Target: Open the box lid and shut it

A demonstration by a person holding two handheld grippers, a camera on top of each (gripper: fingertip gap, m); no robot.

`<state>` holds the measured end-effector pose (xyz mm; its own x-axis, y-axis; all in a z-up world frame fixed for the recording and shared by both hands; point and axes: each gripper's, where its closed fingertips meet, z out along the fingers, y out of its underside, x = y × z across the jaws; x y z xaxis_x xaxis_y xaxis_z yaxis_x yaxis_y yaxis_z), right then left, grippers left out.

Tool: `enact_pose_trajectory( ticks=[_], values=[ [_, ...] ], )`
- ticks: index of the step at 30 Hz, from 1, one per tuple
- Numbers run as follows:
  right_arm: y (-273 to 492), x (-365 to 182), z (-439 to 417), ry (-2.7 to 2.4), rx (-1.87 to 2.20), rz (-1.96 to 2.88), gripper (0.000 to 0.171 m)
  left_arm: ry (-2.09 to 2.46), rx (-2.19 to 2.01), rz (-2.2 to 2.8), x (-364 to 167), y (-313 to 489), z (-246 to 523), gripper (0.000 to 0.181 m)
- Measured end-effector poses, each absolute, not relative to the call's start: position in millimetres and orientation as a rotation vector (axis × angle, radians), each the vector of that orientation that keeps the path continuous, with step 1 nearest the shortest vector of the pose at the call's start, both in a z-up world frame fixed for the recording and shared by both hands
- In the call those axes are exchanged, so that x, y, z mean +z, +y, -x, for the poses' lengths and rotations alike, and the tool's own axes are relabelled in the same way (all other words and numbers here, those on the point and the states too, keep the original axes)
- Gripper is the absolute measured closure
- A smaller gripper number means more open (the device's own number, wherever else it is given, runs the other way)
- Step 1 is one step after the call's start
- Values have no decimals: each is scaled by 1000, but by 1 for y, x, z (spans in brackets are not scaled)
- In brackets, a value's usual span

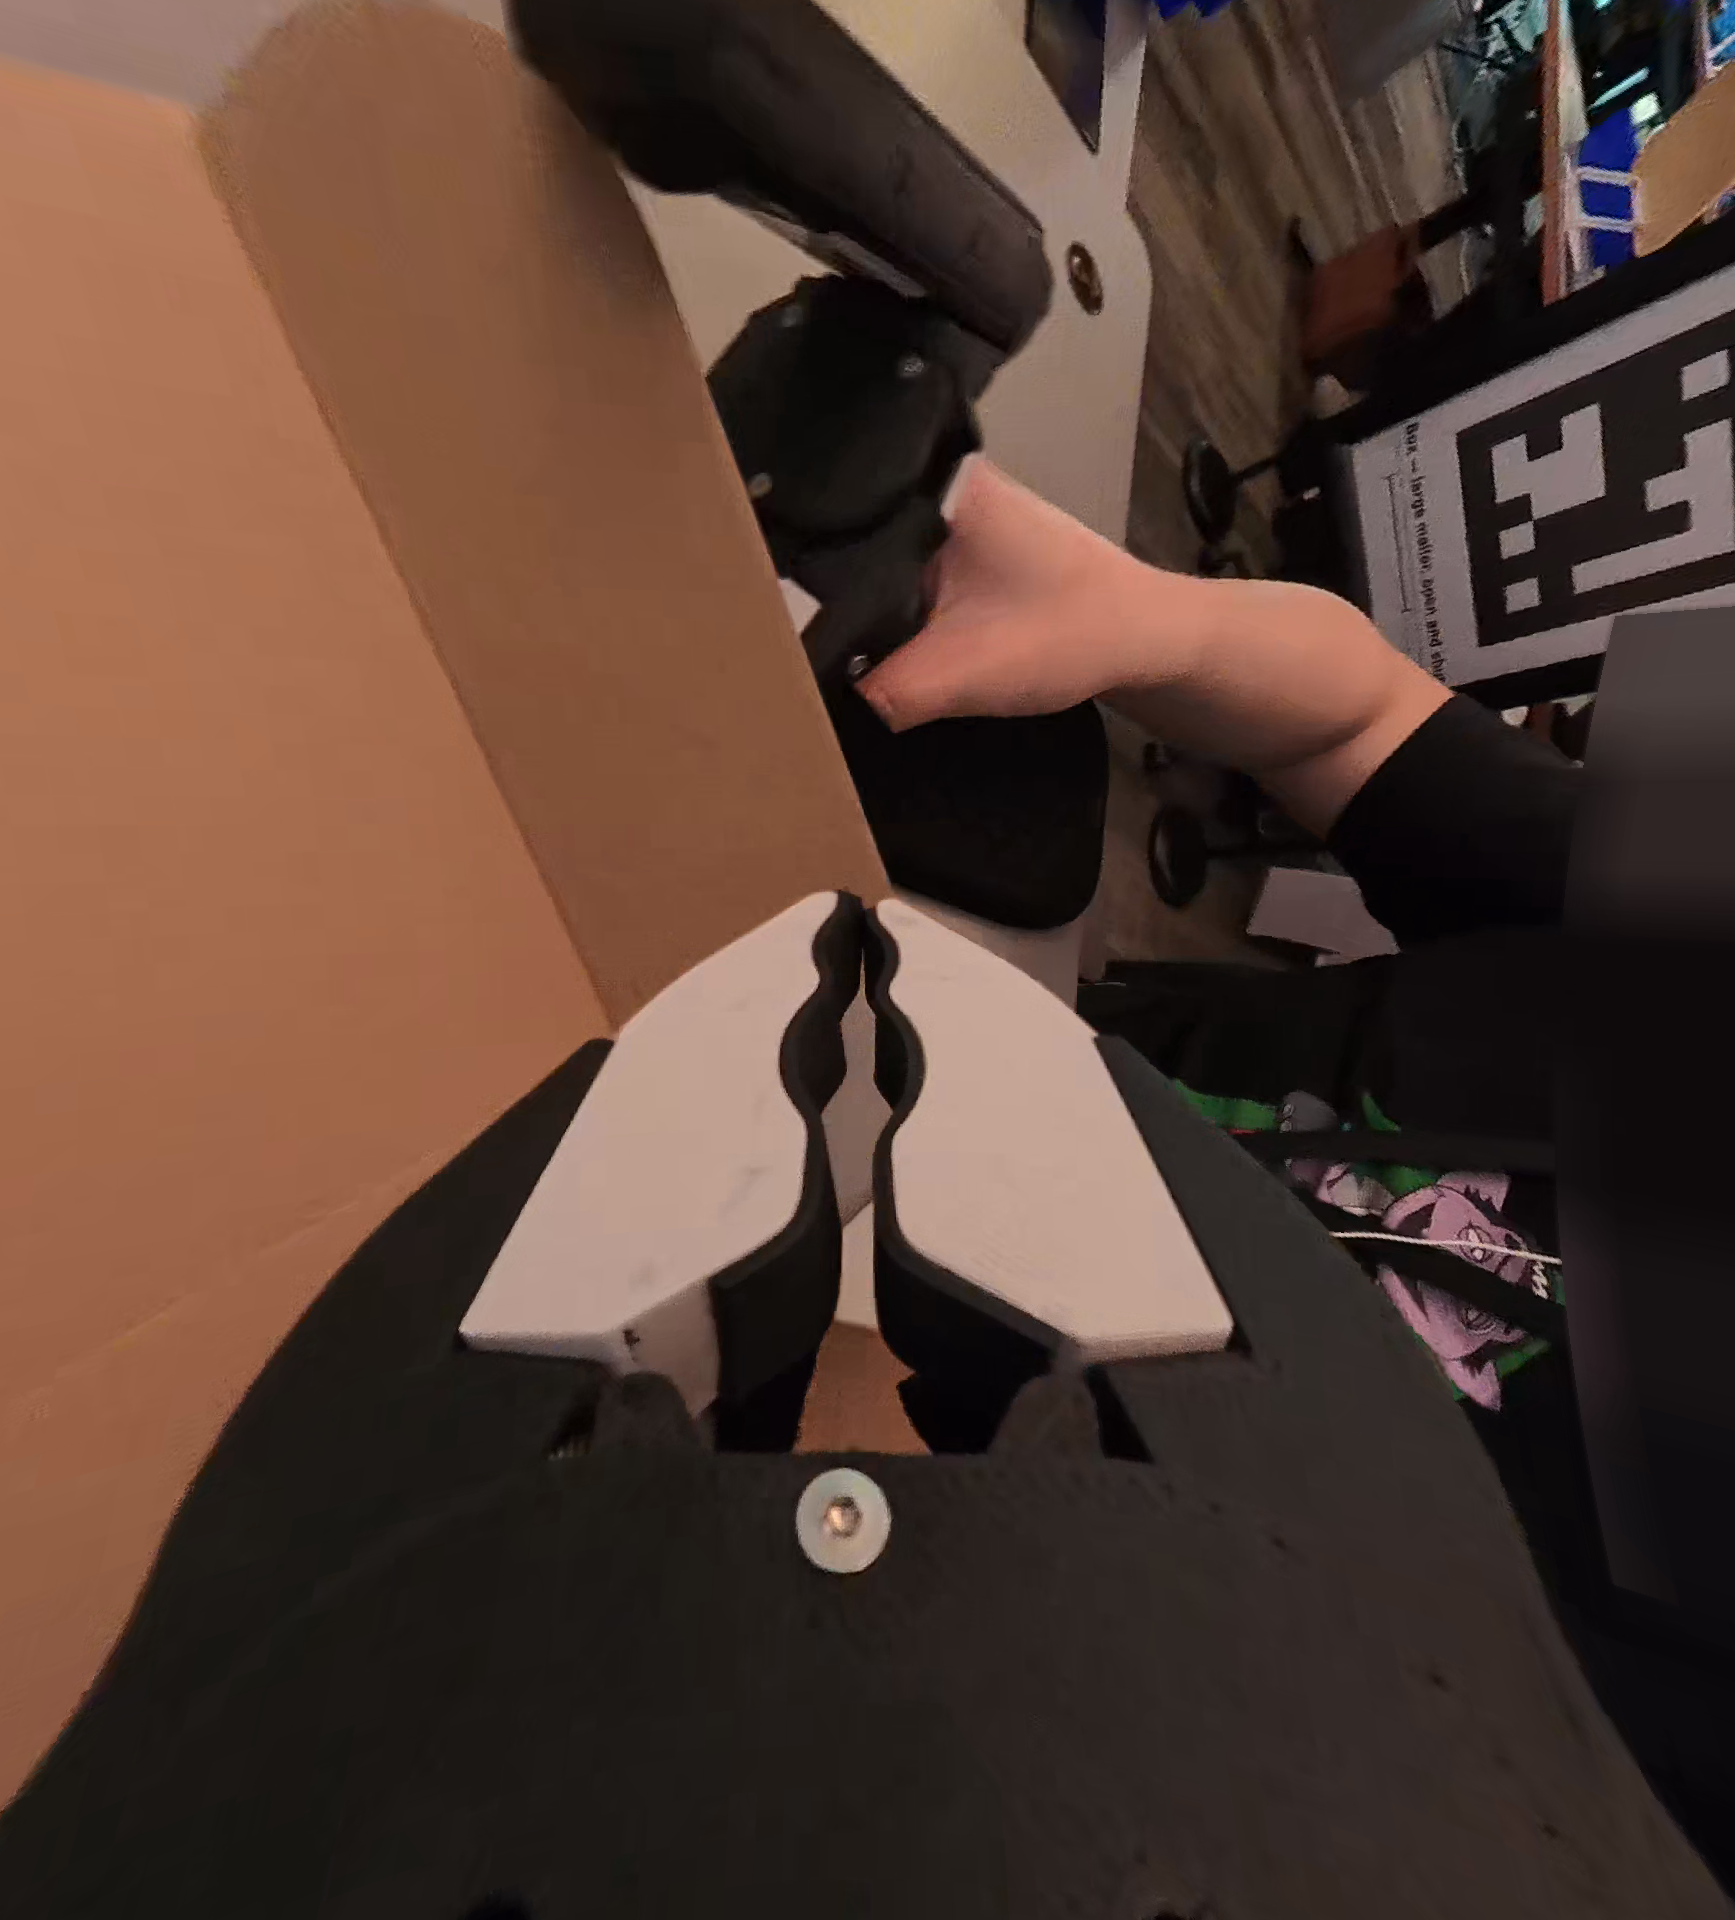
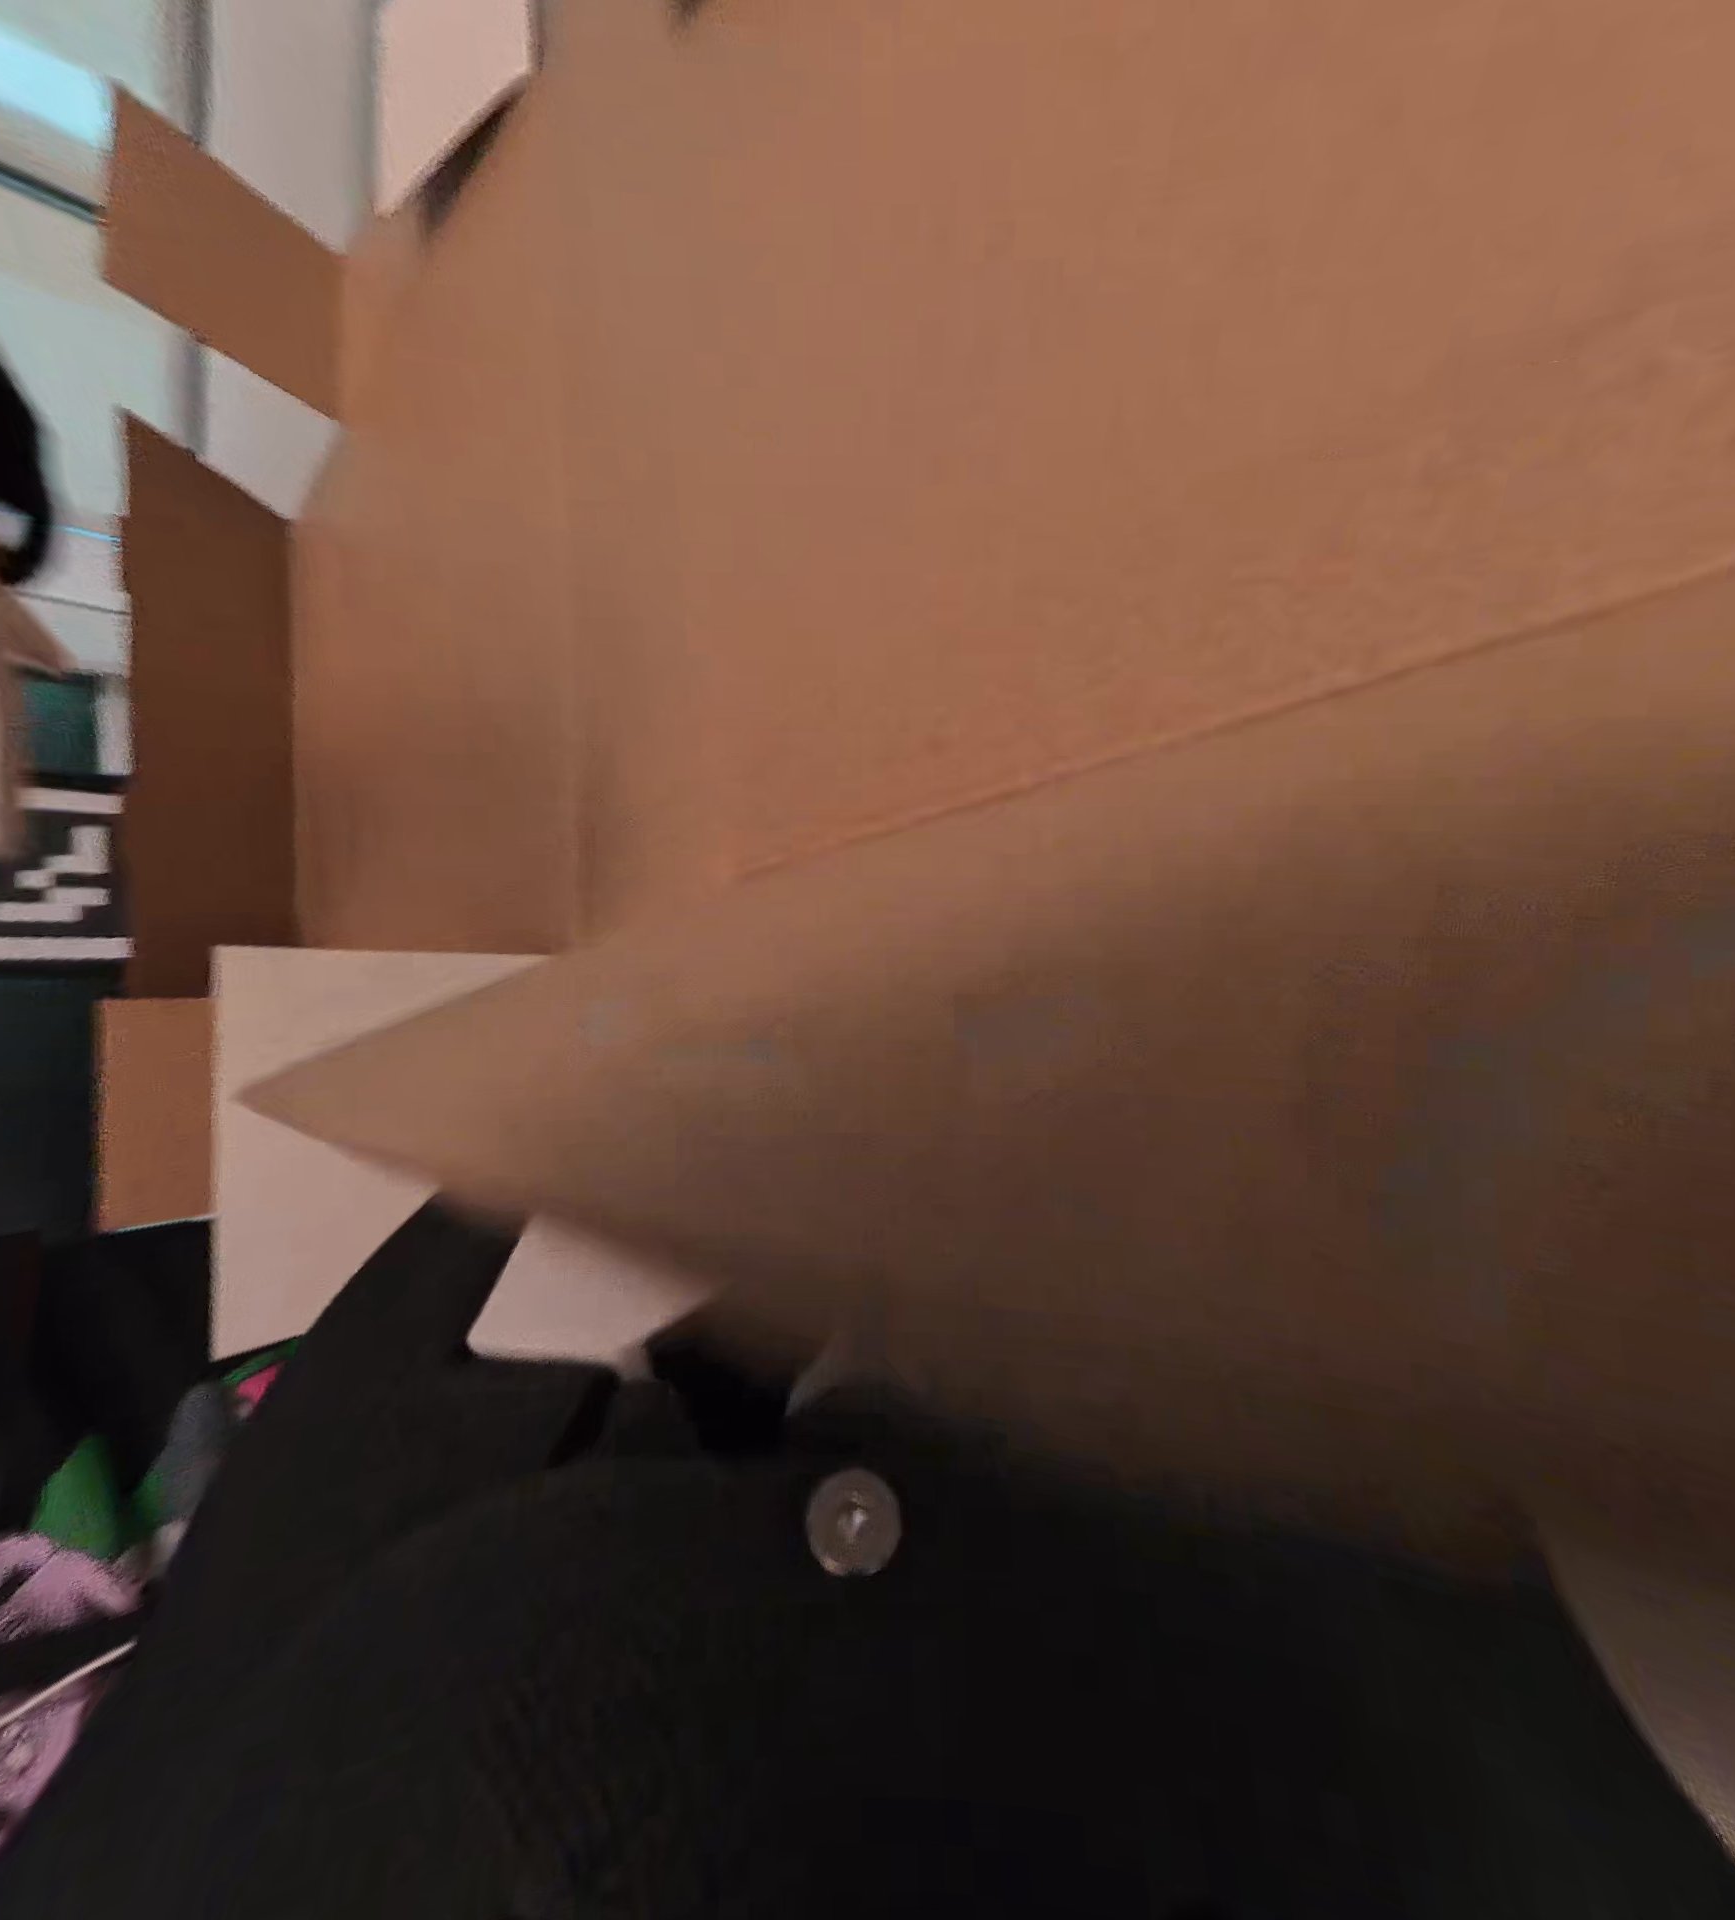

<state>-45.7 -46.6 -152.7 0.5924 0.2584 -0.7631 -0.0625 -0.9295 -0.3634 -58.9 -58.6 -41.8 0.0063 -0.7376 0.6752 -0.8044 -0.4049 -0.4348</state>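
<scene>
Left wrist view: the left hand-held gripper (image 1: 865, 940), white fingers (image 1: 697, 1132) with black wavy pads, is closed with the tips meeting and nothing held between them; the brown cardboard box (image 1: 167, 727) fills the left half of the view, just beside the gripper, with one flap (image 1: 530, 499) standing up from it, blurred at its top edge; beyond the flap the right hand-held gripper (image 1: 873, 468), black, is gripped by a person's hand (image 1: 1081, 634) in a dark sleeve (image 1: 1455, 821); its fingertips lie behind the flap, so contact cannot be judged here; a white card with a black square marker (image 1: 1621, 468) stands at the right; a strip of white worktop (image 1: 1102, 208) shows behind. Right wrist view: heavily blurred; a cardboard panel of the box (image 2: 1050, 520) fills most of the view, crossed by a fold line, and a pointed flap corner (image 2: 551, 1091) reaches to the left directly over the black body of the right hand-held gripper (image 2: 738, 1340); its fingers are almost wholly covered by the cardboard, so whether they are apart, together or clamped on the flap cannot be told; further flaps (image 2: 208, 281) stand at the upper left.
</scene>
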Motion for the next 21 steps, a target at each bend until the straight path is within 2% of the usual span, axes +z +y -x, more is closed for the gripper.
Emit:
enact_pose_trajectory(
  ticks=[4, 8, 12, 17, 21],
  values=[
    [-43, -111, 51, -210, 1472, 2200, 171, -1656, 1521, -2187, -30, -57, 44, 181],
    [-30, -72, 47, -317, 1476, 1924, 171, -1818, 1200, -2493, -71, 14, 56, 181],
    [-18, -56, 56, -359, 1502, 1844, 171, -1476, 1301, -2457, -103, 34, 61, 181],
    [-3, -57, 64, -380, 1489, 1860, 171, -986, 1661, -2231, -89, 43, 59, 181],
    [7, -62, 65, -359, 1513, 1881, 171, -954, 1551, -2242, -119, 40, 66, 181]
  ],
)
